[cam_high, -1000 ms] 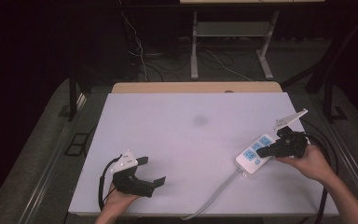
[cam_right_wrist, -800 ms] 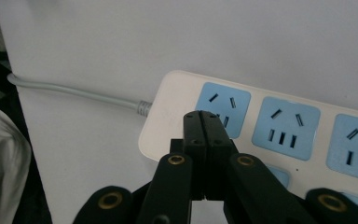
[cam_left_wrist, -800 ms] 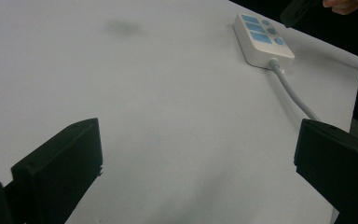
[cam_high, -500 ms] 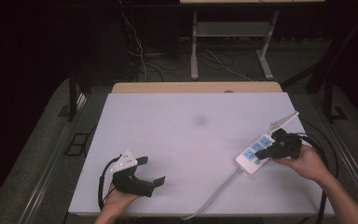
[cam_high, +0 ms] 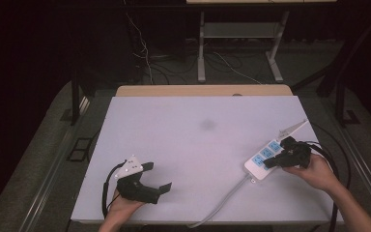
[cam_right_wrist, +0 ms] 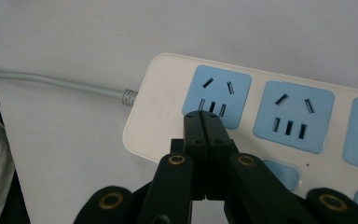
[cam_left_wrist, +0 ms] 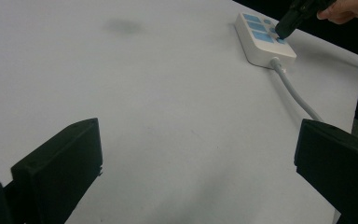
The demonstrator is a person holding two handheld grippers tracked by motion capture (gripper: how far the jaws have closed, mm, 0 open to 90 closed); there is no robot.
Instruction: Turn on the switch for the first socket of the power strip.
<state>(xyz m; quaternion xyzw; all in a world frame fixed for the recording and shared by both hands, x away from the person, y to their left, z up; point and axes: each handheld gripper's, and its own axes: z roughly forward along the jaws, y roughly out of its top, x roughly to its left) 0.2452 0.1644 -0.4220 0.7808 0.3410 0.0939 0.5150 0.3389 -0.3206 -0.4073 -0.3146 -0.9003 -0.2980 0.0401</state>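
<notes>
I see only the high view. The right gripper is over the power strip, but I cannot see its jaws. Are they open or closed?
Observer: Closed. In the right gripper view the right gripper has both jaws pressed together, with nothing between them.
Operator: Where is the tip, exactly?
Observer: It is over the power strip, at the lower edge of the blue socket nearest the cable end.
Operator: And is the left gripper open?
Observer: Yes. In the left gripper view the left gripper has its jaws wide apart above the bare table.
</notes>
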